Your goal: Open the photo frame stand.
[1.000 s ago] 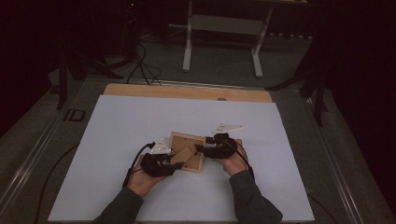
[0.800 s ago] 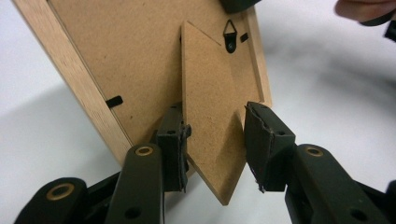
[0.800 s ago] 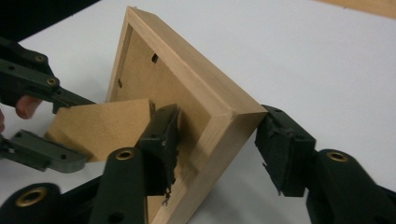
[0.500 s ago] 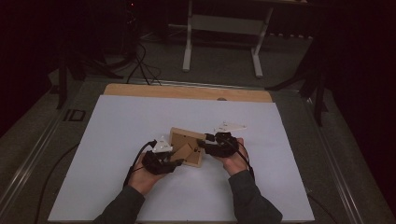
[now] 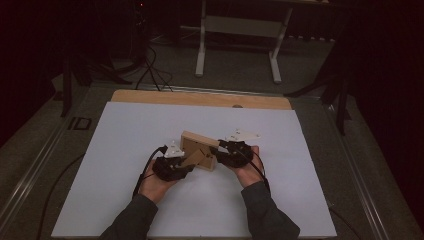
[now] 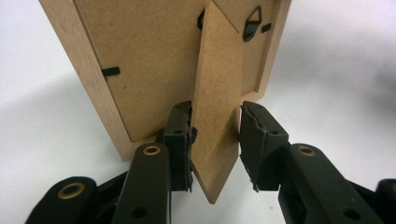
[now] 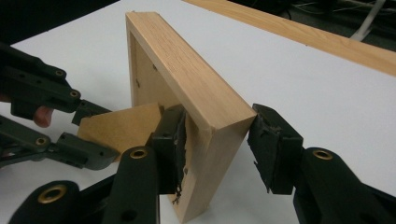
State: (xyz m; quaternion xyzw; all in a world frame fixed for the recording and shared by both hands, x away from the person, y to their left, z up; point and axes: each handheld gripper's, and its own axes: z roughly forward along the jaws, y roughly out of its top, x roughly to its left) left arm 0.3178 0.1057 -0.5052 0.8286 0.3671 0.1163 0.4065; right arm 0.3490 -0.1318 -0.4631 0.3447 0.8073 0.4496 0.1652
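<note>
A light wooden picture frame (image 5: 197,145) stands on edge on the white table (image 5: 125,140), its brown back toward me. Its fold-out back stand (image 5: 192,159) juts toward the left hand. My left gripper (image 5: 187,167) is shut on that stand (image 6: 217,93), one pad on each edge, low on the frame's back (image 6: 140,60). My right gripper (image 5: 216,152) is shut on the frame's right side bar (image 7: 187,79), one pad inside and one outside. The right gripper view also has the left gripper (image 7: 91,133) around the stand (image 7: 123,128).
A metal hanger hook (image 6: 254,23) sits high on the frame's back. A wooden strip (image 5: 200,98) runs along the table's far edge. Beyond it on the floor are a metal stand's legs (image 5: 237,30) and cables (image 5: 150,70).
The frame has been tipped up from a flatter lean to stand more upright and has shifted slightly. Both hands stay on it.
</note>
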